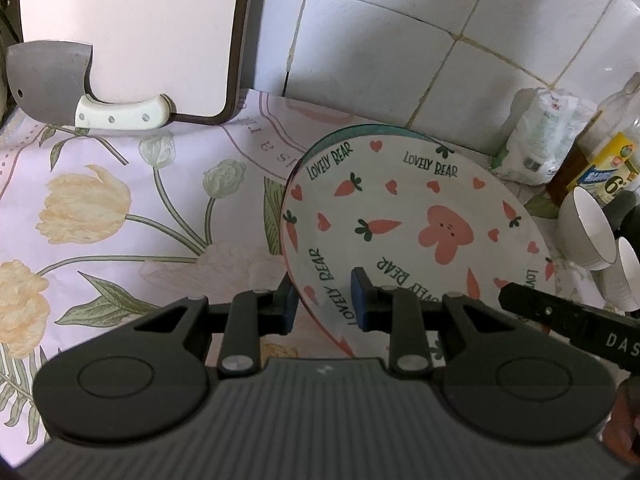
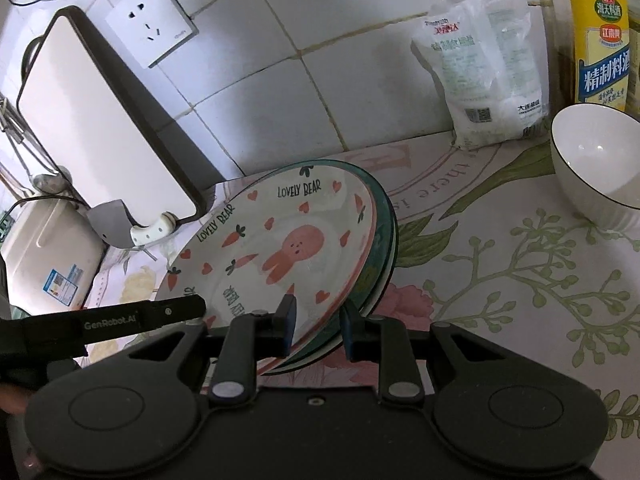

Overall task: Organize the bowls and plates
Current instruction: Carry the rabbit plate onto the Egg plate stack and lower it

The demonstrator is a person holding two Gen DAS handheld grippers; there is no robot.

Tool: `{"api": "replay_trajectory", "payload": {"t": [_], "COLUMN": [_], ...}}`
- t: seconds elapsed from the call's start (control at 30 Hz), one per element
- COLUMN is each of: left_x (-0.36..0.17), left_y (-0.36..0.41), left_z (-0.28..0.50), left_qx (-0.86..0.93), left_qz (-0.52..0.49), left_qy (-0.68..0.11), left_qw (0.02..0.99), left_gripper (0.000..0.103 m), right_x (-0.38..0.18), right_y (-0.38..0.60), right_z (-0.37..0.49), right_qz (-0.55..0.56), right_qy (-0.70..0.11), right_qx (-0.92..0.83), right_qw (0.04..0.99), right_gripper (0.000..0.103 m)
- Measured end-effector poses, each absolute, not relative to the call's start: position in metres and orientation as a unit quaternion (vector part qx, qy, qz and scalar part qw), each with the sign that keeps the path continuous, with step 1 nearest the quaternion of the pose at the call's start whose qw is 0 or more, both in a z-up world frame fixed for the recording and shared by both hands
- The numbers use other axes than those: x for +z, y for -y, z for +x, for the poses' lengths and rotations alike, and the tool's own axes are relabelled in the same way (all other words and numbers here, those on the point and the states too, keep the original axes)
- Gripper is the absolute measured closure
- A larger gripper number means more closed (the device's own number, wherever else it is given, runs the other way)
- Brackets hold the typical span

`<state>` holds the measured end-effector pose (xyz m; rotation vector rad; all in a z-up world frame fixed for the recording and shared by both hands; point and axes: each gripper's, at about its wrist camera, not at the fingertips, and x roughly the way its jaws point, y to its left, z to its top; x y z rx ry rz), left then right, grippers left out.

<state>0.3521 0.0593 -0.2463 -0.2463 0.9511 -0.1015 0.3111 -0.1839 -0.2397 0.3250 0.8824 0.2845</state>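
Note:
A white plate with a pink bunny and carrots [image 1: 408, 216] lies on top of a teal-rimmed plate [image 2: 382, 216] above the floral cloth. My left gripper [image 1: 325, 300] straddles the near rim of the bunny plate, blue pads on both sides. My right gripper [image 2: 318, 330] straddles the rim of both stacked plates [image 2: 280, 248] from the other side. Each gripper shows in the other's view as a black bar. A white bowl [image 2: 596, 164] stands on the cloth to the right; white bowls [image 1: 586, 232] show at the right in the left wrist view.
A white cutting board [image 1: 132, 32] leans on the tiled wall with a cleaver [image 1: 52, 84] in front of it. A salt bag [image 2: 484, 72] and a cooking-wine bottle [image 2: 600, 44] stand at the back right. A wall socket [image 2: 150, 20] is above.

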Motion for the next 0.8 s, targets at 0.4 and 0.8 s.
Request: {"api": "replay_trajectory", "payload": {"t": [0.4,0.8], "left_x": [-0.248,-0.249], "left_y": [-0.059,-0.049], "left_z": [0.364,0.352], "left_qx": [-0.030,-0.018], "left_qz": [-0.133,-0.126], "left_qy": [-0.486,-0.485], "left_qw": [0.863,0.865], "left_gripper": [0.077,0.076], "right_x": [-0.231,-0.241], "right_y": [0.155,0.162], "right_z": [0.318,0.327], "right_qz": [0.063,0.014], "right_qy": [-0.446,-0.435], "right_qx": [0.086,0.091], "right_qw": [0.889,0.896], "right_gripper": [0.074,0.070]}}
